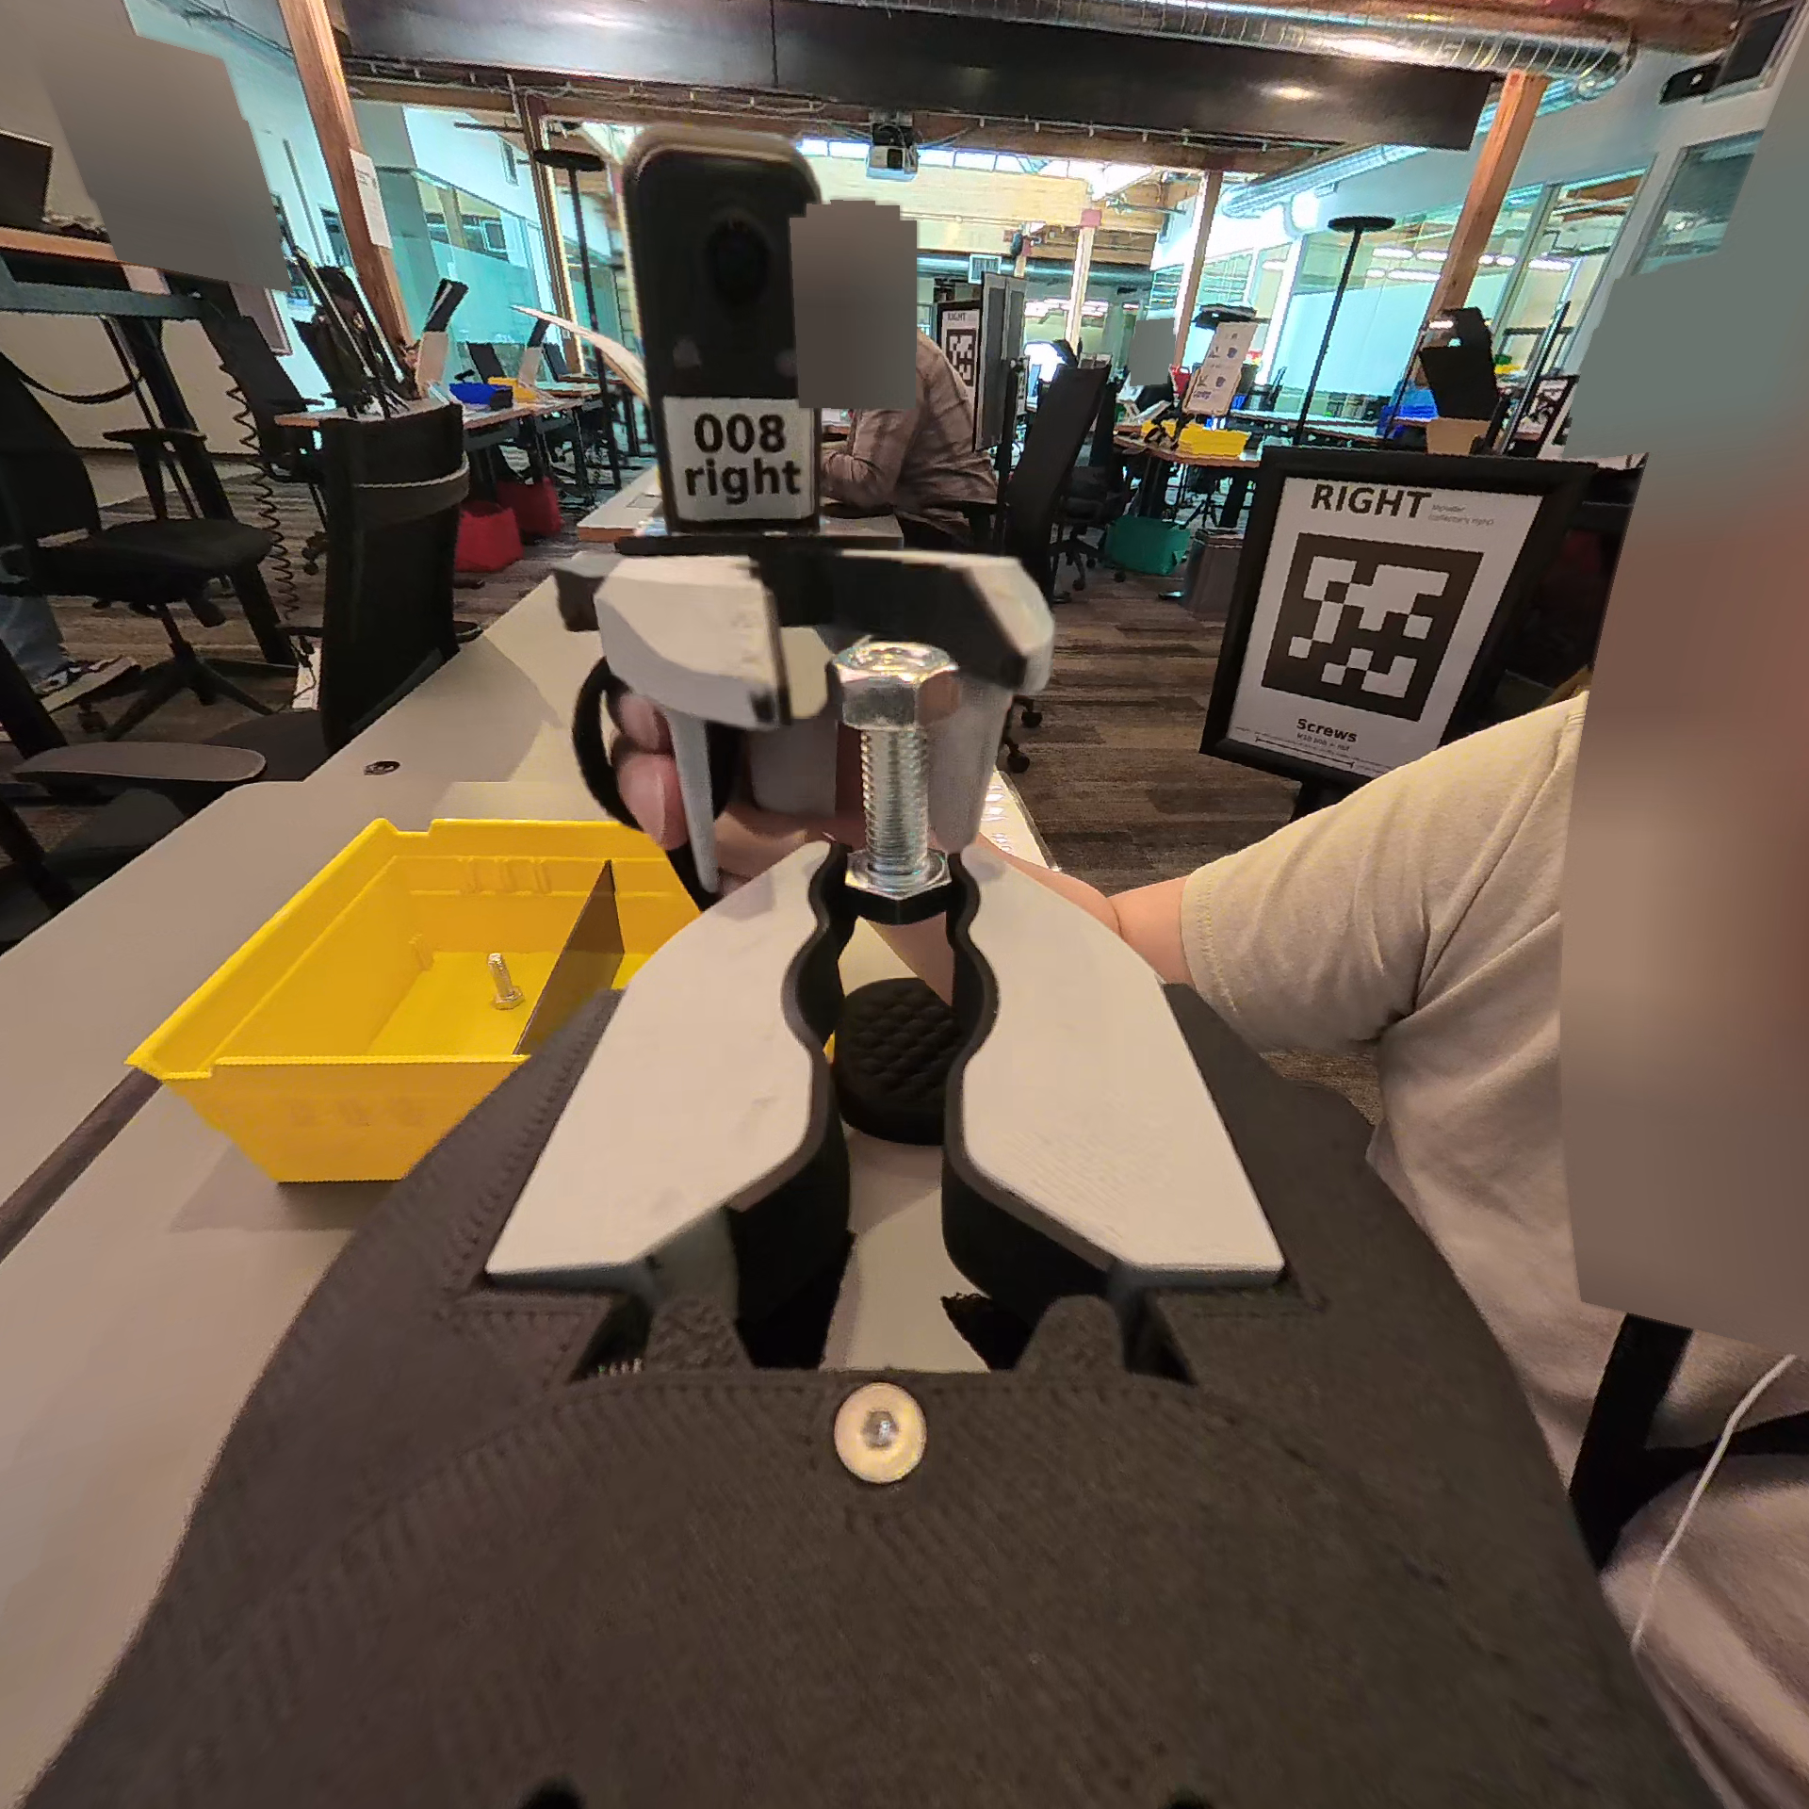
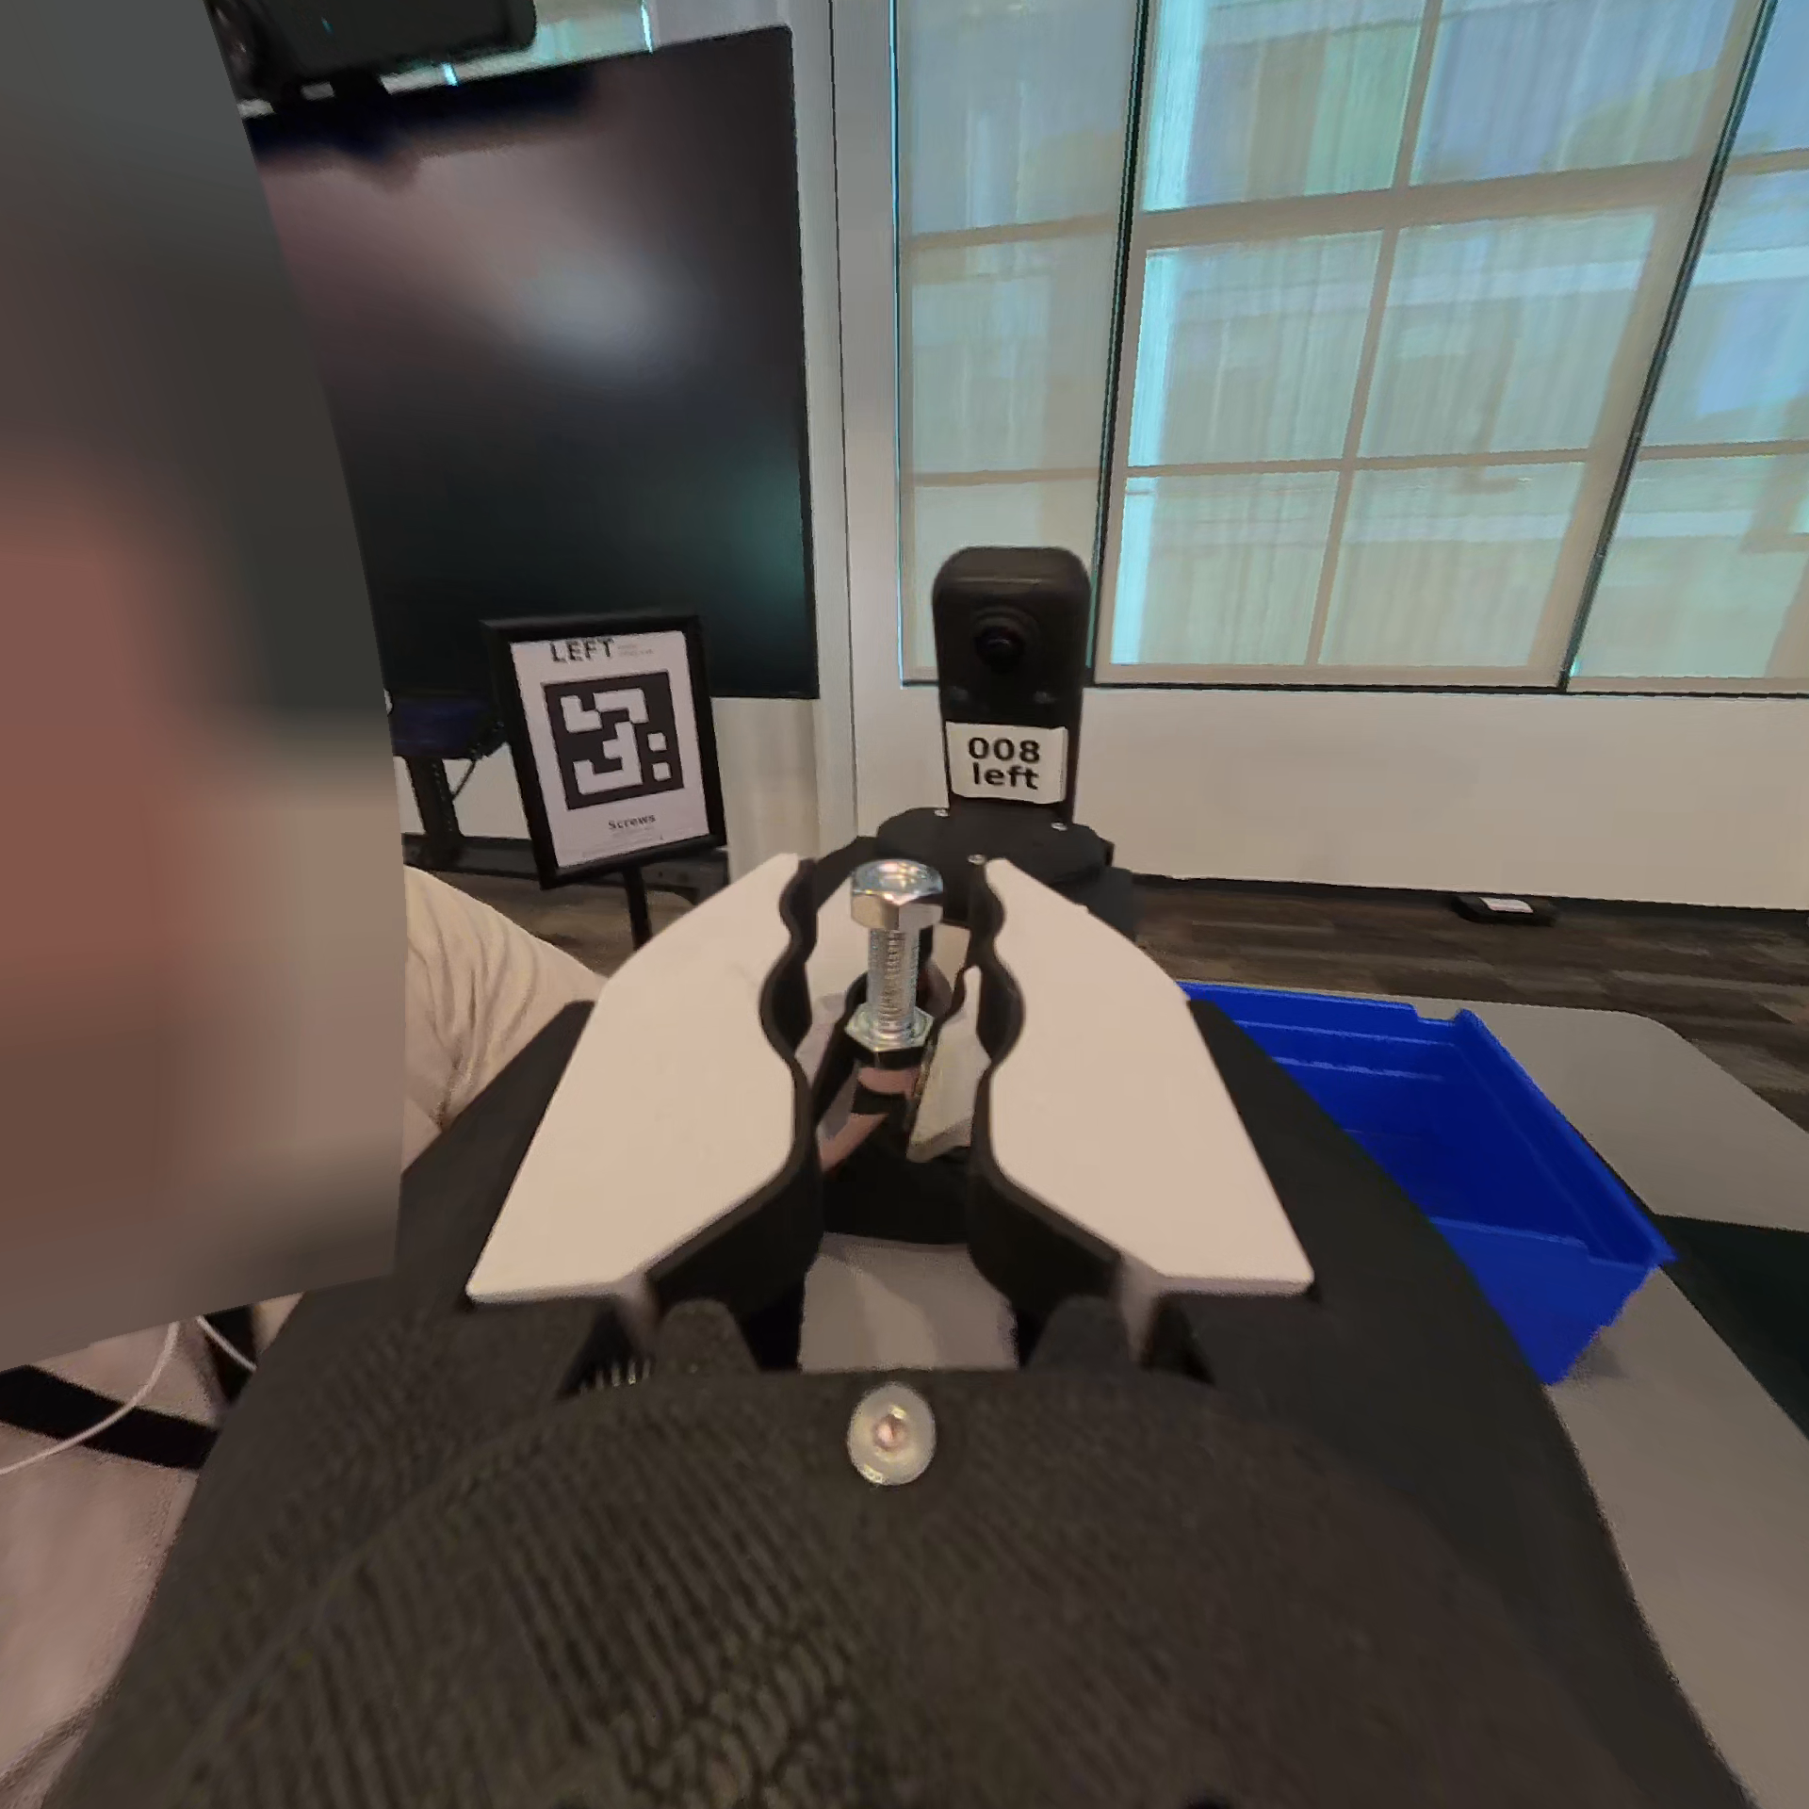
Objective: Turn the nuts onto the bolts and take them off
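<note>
The left tool (image 1: 893, 896) is gripping a hexagonal steel nut (image 1: 893, 873) between the black, wavy inner edges of its flat white fingers (image 1: 685, 1057). A zinc-bright bolt (image 1: 891, 773) is standing upright in the nut, threaded shank exposed, hex head on top. The right tool (image 1: 881, 675), facing the left one, is closing on the bolt head from above; from its own view its jaws are standing narrow around the head, though contact on both sides cannot be confirmed. To the left of the left tool, a yellow moulded plastic bin (image 1: 294, 1087) is sitting on the grey desk (image 1: 127, 1370), holding one small bolt (image 1: 501, 982) upright beside a dark divider. To the right of the right tool, a blue ribbed plastic bin (image 2: 1468, 1155) is resting on the desk. A round black textured pad (image 1: 896, 1057) is lying below the left tool's fingers.
</note>
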Tool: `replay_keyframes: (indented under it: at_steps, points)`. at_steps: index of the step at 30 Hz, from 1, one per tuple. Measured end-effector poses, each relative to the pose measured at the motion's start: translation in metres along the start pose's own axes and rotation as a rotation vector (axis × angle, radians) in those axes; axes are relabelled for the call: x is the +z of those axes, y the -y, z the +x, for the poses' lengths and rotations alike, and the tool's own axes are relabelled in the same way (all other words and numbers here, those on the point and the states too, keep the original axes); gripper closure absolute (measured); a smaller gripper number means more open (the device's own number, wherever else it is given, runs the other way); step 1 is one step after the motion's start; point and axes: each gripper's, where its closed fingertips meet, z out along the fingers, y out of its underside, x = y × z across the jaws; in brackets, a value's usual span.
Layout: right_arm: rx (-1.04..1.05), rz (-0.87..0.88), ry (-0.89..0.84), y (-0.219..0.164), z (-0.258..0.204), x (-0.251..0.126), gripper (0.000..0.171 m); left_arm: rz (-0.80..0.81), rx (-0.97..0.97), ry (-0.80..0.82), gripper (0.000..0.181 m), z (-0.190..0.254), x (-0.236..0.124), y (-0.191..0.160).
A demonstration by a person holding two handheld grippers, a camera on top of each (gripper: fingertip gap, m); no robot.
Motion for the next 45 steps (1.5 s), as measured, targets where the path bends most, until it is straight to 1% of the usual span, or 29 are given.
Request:
replay_keyframes:
  at_steps: [2, 6, 12, 14, 18, 20, 24, 28, 32, 34, 35, 37, 39, 42, 45]
  points:
    - [-0.005, -0.004, -0.02, -0.002, 0.006, -0.003, 0.14, -0.002, 0.0, 0.002, 0.164, 0.0, 0.0, 0.0]
    - [0.065, 0.026, -0.017, 0.002, 0.016, -0.015, 0.144, 0.015, -0.013, 0.003, 0.164, -0.001, -0.003, 0.003]
    - [0.006, 0.003, 0.022, 0.002, -0.004, -0.001, 0.139, 0.0, 0.0, -0.002, 0.164, 0.001, -0.002, 0.002]
    - [0.003, -0.002, -0.003, 0.0, -0.001, 0.001, 0.14, -0.005, -0.001, -0.004, 0.164, 0.002, -0.001, 0.001]
    - [0.059, 0.001, -0.003, 0.0, 0.011, -0.011, 0.138, -0.012, -0.008, 0.026, 0.164, -0.003, -0.002, 0.0]
    - [0.055, -0.004, -0.037, 0.001, 0.016, -0.016, 0.143, 0.014, -0.026, -0.007, 0.164, 0.0, -0.005, 0.003]
    - [0.02, -0.005, 0.005, 0.007, 0.002, -0.016, 0.142, 0.006, -0.016, -0.003, 0.164, 0.0, -0.004, 0.003]
    - [0.024, -0.005, 0.008, 0.006, -0.002, -0.011, 0.141, -0.001, -0.015, -0.006, 0.164, 0.002, -0.001, 0.001]
    - [0.022, -0.023, -0.029, 0.002, 0.007, -0.011, 0.139, -0.008, -0.007, -0.011, 0.164, 0.004, -0.001, 0.001]
    - [0.029, -0.012, -0.072, 0.003, 0.017, -0.018, 0.145, -0.003, -0.004, -0.017, 0.164, 0.006, -0.001, 0.002]
    - [0.035, -0.003, -0.074, 0.005, 0.018, -0.02, 0.145, -0.003, -0.004, -0.012, 0.164, 0.005, -0.001, 0.002]
    - [0.039, 0.021, -0.017, 0.01, 0.007, -0.018, 0.143, -0.007, 0.0, -0.004, 0.164, 0.004, -0.002, 0.002]
    - [0.018, 0.01, 0.008, 0.01, -0.003, -0.013, 0.139, -0.004, -0.006, -0.007, 0.164, 0.003, -0.002, 0.002]
    - [-0.019, -0.036, -0.02, 0.003, -0.003, -0.006, 0.137, -0.008, -0.008, -0.013, 0.164, 0.004, -0.001, 0.001]
    - [0.006, -0.016, -0.045, 0.003, 0.008, -0.012, 0.138, -0.011, -0.001, -0.013, 0.164, 0.006, 0.0, 0.001]
